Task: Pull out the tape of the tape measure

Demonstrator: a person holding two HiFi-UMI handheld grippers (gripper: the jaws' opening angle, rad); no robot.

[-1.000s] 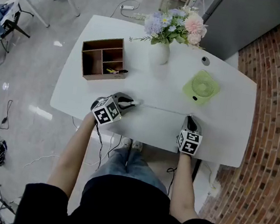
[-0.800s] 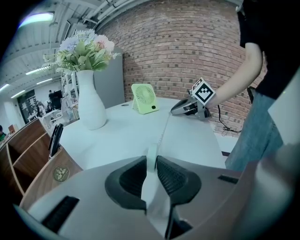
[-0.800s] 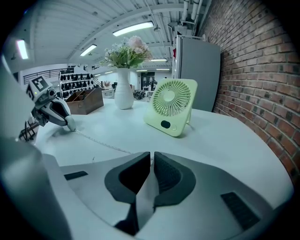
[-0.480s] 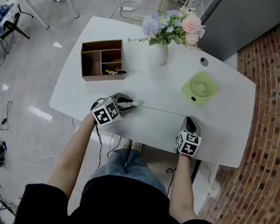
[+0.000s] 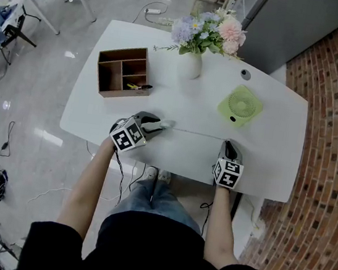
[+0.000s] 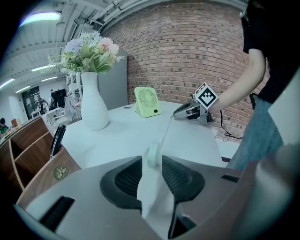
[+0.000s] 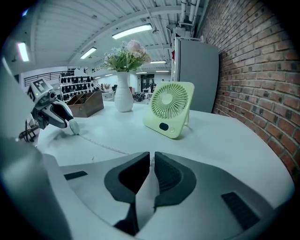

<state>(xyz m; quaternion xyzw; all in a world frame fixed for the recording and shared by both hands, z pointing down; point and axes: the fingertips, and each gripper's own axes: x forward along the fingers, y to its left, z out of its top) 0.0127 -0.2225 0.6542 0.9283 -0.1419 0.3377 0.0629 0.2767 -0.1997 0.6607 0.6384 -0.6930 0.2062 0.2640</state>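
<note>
On the counter (image 5: 204, 108) the box (image 5: 123, 70) lay back left, the vase (image 5: 189, 65) mid-back, the fan (image 5: 240, 106) right. Nearer, the tape (image 5: 197, 132) ran from the tape measure (image 5: 167, 125), left, to the right tool (image 5: 228, 147).

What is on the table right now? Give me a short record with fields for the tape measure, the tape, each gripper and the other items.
tape measure: small round case on the white table, between the left gripper's jaw tips, pads clear of it
tape: pulled out across the table to the right gripper
left gripper: jaws apart, have just been opening
right gripper: shut on the tape's end
other items: green fan, white vase of flowers, wooden organizer
</note>
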